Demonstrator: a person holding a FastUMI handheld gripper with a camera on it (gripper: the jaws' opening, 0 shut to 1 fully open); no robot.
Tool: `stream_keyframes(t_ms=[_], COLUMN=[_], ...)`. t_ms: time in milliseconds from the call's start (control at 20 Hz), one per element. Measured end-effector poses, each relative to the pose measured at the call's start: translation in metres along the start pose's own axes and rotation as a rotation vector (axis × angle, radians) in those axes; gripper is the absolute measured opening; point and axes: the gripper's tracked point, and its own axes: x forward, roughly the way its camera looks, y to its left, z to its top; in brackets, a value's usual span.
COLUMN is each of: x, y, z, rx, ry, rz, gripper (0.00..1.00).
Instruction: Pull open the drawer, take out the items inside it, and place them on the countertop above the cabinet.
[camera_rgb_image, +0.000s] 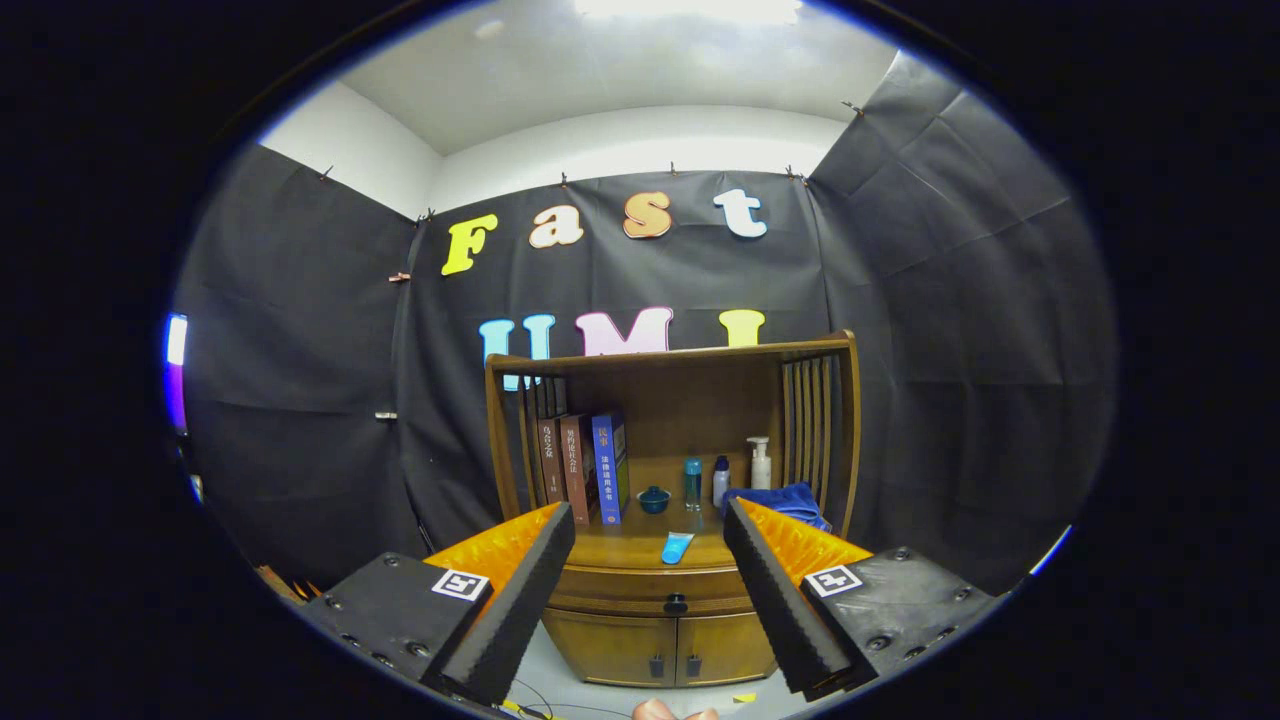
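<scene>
The claw (650, 560) is hanging well back from the wooden cabinet (670, 640), its two fingers spread wide apart with nothing between them, framing the cabinet in the lower middle of the frame. The drawer (655, 592) is sitting flush and closed, its dark round knob (676, 604) showing in the gap between the fingers, just above the two small lower doors (665, 650). On the desk (625, 548) above the drawer a light blue tube (677, 547) is lying near the front edge, centre frame; whether it came out of the drawer cannot be told. Farther back are standing books (585, 468) at centre left, a small dark blue bowl (654, 499), a teal bottle (693, 483), a small bottle (721, 480), a white pump bottle (760, 463) and a folded blue cloth (790, 500) at centre right. What the closed drawer is holding is hidden, so this scene fits either a drawer waiting to be pulled open or one emptied and pushed shut again. A fingertip (655, 711) is peeking in at the bottom centre.
</scene>
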Motion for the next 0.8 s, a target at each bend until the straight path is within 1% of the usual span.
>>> stream_keyframes(t_ms=[200,800], x=[-0.0001,-0.0009], y=[0.0006,-0.0036], z=[-0.0081,-0.0093], rx=[0.001,0.003], ry=[0.017,0.017], rz=[0.006,-0.006], gripper=[0.99,0.99])
